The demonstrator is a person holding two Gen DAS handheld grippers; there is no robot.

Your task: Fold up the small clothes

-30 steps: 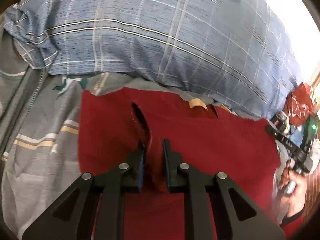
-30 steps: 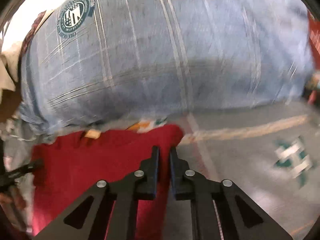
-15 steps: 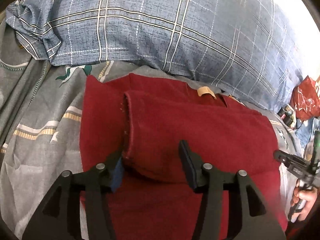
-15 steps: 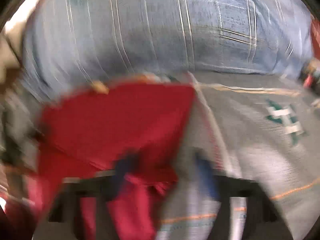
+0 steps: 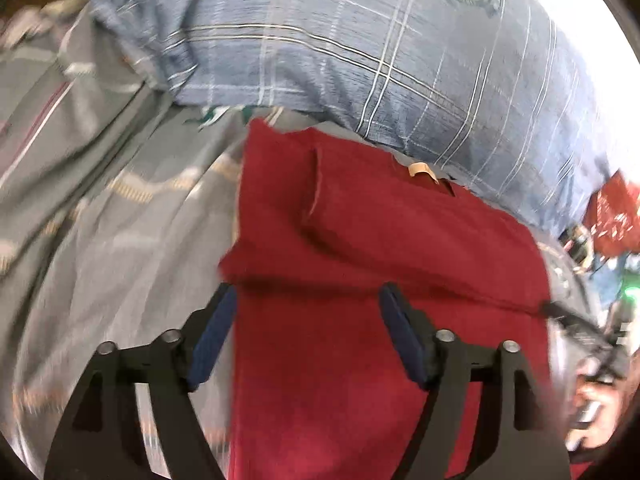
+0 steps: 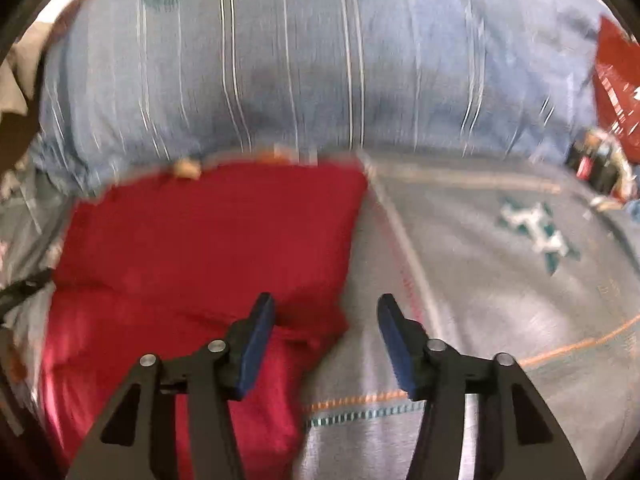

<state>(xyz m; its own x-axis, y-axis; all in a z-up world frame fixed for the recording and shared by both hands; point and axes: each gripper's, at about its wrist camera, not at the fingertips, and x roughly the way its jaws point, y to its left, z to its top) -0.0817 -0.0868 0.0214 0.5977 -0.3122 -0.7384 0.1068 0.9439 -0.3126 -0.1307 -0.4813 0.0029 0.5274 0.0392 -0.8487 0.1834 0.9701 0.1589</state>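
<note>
Red garment (image 5: 400, 280) lies folded once mid-frame; left gripper (image 5: 306, 320) and right gripper (image 6: 326, 336) fingers spreading, pinching nothing; further folds likely remain.

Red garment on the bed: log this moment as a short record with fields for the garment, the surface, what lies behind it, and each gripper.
garment: red cloth garment, folded over on itself, tan tag at its far edge
surface: grey patterned bedsheet
behind: blue plaid pillow, touching the garment's far edge
left gripper: jaws opening, over the fold, pads clear of the cloth
right gripper: jaws opening, over the garment's corner, nothing gripped
</note>
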